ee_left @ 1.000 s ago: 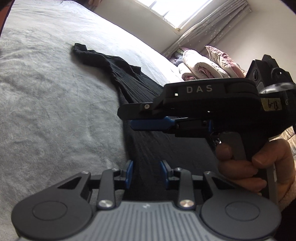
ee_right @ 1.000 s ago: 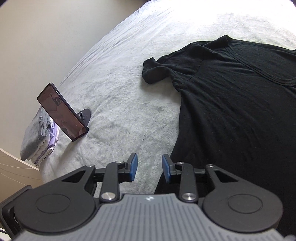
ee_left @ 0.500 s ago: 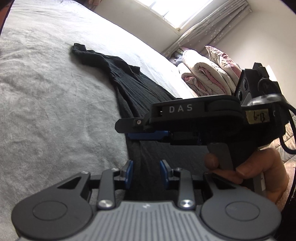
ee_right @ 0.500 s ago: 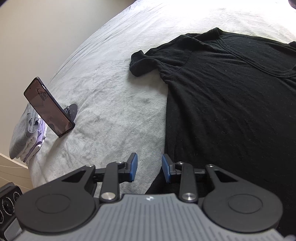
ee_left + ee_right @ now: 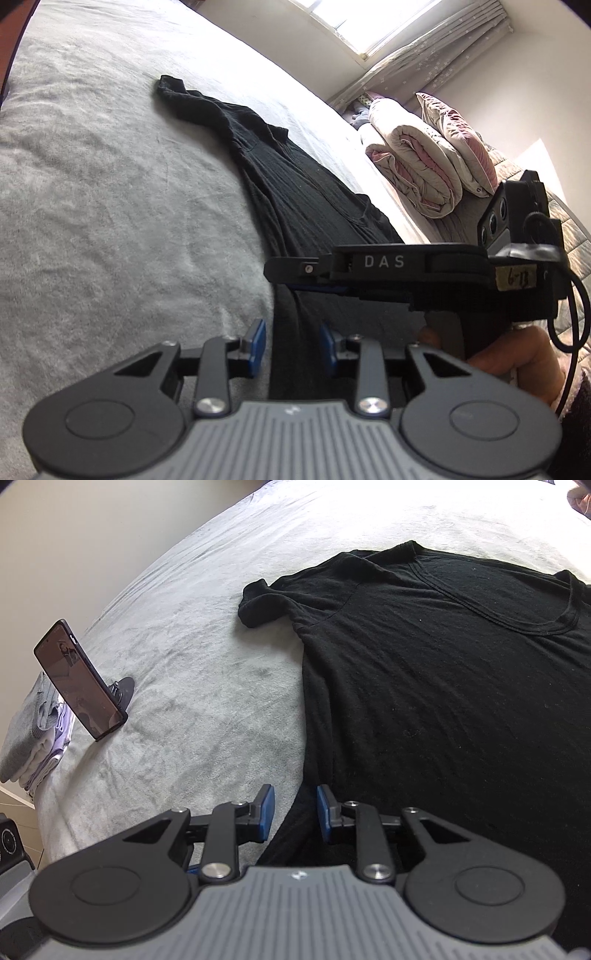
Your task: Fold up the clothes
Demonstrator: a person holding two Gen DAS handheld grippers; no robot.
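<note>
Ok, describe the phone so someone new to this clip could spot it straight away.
Start from the grey bedspread and go to its edge, well away from the black T-shirt. There the phone leans tilted on a small stand, just in front of a stack of folded clothes. It is the only hard, glossy thing there, with a dark screen.

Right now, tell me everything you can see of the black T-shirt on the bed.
The black T-shirt is a thin knit with short sleeves and a stitched round neckline. It lies spread flat on the grey bedspread, lightly wrinkled and not yet folded; one sleeve is bunched. Its near side edge runs between the blue pads of both claws, left claw and right claw; the right one's jaws are closing, and neither pinches it yet.
</note>
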